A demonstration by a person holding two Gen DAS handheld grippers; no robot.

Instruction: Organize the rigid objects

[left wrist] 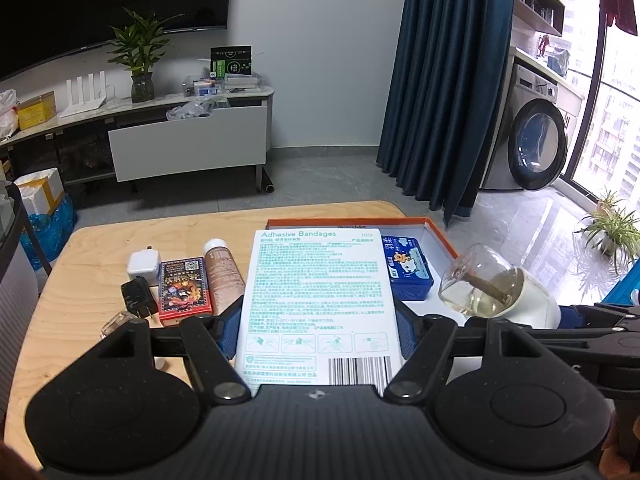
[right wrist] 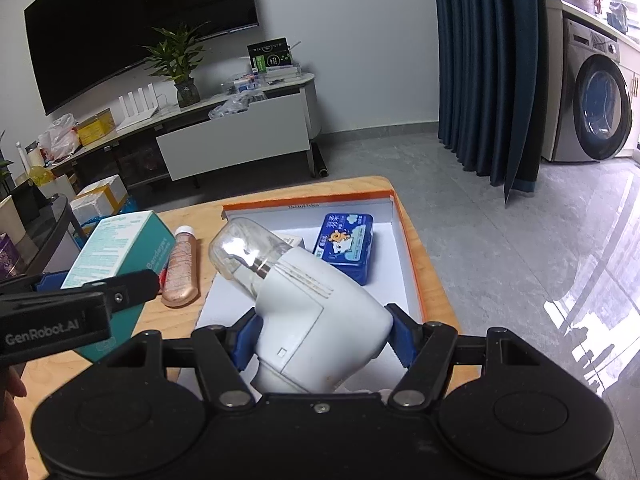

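My left gripper (left wrist: 318, 338) is shut on a white and teal adhesive bandages box (left wrist: 320, 304), held above the wooden table (left wrist: 92, 248); the box also shows in the right wrist view (right wrist: 116, 252). My right gripper (right wrist: 322, 338) is shut on a white device with a clear glass bottle (right wrist: 312, 312), tilted over the orange-rimmed white tray (right wrist: 404, 240). The device also shows at the right of the left wrist view (left wrist: 500, 292). A blue tin (right wrist: 346, 246) lies in the tray (left wrist: 440, 236), also seen in the left wrist view (left wrist: 406, 268).
On the table left of the tray lie a rose-gold tube (left wrist: 222, 276), a red card pack (left wrist: 184, 284), a white charger (left wrist: 143, 266), a black plug (left wrist: 138, 298) and a small clear item (left wrist: 118, 322). A small white box (right wrist: 292, 240) sits in the tray.
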